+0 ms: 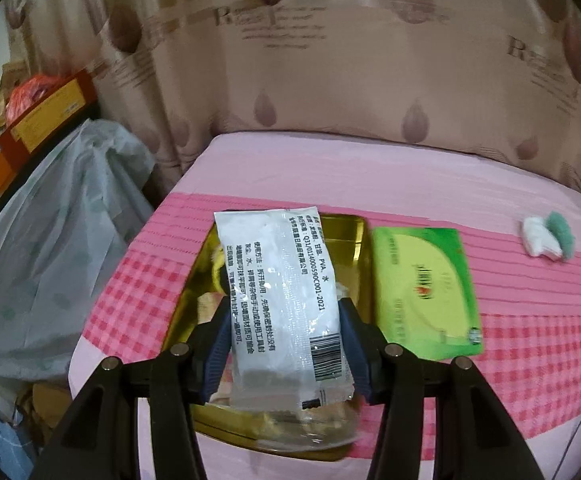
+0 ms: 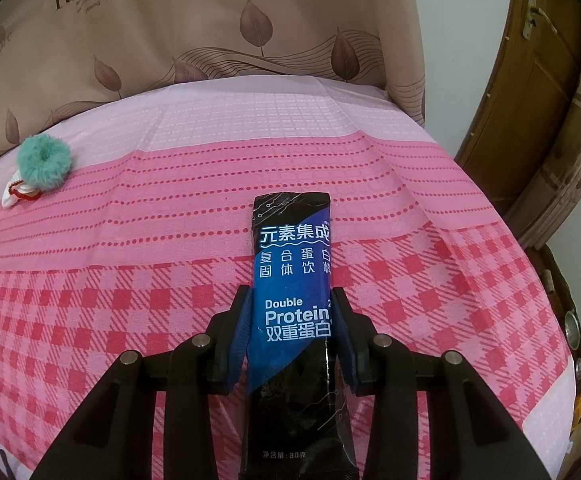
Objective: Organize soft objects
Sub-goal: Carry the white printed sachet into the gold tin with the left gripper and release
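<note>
In the left wrist view my left gripper (image 1: 284,312) is shut on a white printed sachet (image 1: 282,292), which hangs over an open gold tin (image 1: 350,236) on the pink cloth; yellow items lie inside the tin. A green lid (image 1: 426,292) lies flat just right of the tin. In the right wrist view my right gripper (image 2: 292,308) is shut on a dark blue protein sachet (image 2: 292,280), held above the checked cloth. A teal fluffy scrunchie (image 2: 43,160) and a small white item with red thread (image 2: 16,190) lie at the far left; the scrunchie (image 1: 560,232) also shows far right in the left wrist view.
A pink checked cloth (image 2: 430,280) covers the table. A leaf-print curtain (image 1: 330,80) hangs behind it. Grey plastic bags (image 1: 50,240) and stacked boxes (image 1: 46,116) stand left of the table. A wooden door (image 2: 530,100) is at the right.
</note>
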